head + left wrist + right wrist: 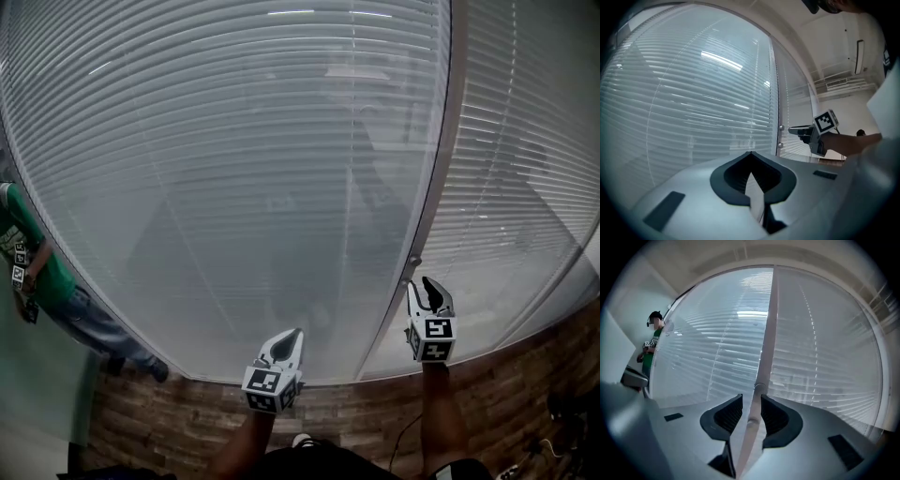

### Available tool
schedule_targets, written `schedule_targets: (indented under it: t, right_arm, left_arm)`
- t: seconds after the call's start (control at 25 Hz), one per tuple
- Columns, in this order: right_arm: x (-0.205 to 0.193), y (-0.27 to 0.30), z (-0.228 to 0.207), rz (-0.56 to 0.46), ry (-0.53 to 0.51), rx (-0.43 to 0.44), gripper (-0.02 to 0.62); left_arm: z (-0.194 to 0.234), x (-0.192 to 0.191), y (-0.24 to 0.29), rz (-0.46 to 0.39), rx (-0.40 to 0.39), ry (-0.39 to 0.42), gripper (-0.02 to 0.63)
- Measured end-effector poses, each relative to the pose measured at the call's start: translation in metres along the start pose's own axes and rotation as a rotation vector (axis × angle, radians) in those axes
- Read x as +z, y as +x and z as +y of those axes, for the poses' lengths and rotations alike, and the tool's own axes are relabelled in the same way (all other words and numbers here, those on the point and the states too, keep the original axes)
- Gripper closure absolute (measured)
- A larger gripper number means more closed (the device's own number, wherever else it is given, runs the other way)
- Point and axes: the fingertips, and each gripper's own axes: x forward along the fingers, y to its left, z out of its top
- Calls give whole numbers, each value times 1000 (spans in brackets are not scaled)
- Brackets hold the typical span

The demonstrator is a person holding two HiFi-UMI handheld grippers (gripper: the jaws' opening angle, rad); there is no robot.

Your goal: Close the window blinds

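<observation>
Pale horizontal blinds point(234, 169) hang behind the glass on both sides of a vertical frame post point(441, 169). Two small round knobs point(413, 262) sit on that post, one above the other. My right gripper point(423, 284) points level at the post, a short way from the knobs. In the right gripper view its jaws point(751, 396) stand apart with a knob point(759, 386) and the post point(769, 324) framed between them, not pressed. My left gripper point(296, 332) is lower left, facing the glass. Its tips point(750, 153) meet with nothing between them. The left gripper view shows the right gripper point(791, 130) beside the knobs point(781, 127).
A person in a green top point(28, 262) stands at the far left, also in the right gripper view point(651, 343). Wood-pattern floor point(516, 394) runs along the base of the glass, with a cable at the lower right point(553, 445).
</observation>
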Motion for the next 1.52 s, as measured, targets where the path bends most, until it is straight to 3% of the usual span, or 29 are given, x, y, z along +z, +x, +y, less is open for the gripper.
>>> schedule_targets:
  t: [0.12, 0.36, 0.52, 0.88, 1.2, 1.32, 1.52]
  right_arm:
    - [-12, -11, 18, 6, 20, 43, 473]
    - [-23, -31, 46, 5, 9, 72, 592]
    - [-25, -40, 58, 18, -5, 94, 592]
    - [-30, -59, 96, 38, 70, 165, 592]
    - [-32, -78, 125, 35, 4, 173, 592]
    - [-27, -90, 146, 28, -6, 172, 592]
    - [-21, -104, 199, -4, -15, 196, 592]
  left_arm:
    - [-3, -2, -6, 2, 11, 1, 611]
    - [-2, 1, -29, 38, 81, 14, 611]
    - [-1, -2, -44, 50, 115, 12, 611]
    - [3, -8, -65, 62, 145, -5, 611]
    - [12, -7, -82, 38, 141, -16, 611]
    - [18, -17, -96, 39, 111, 19, 611]
    - [42, -19, -140, 44, 144, 14, 611]
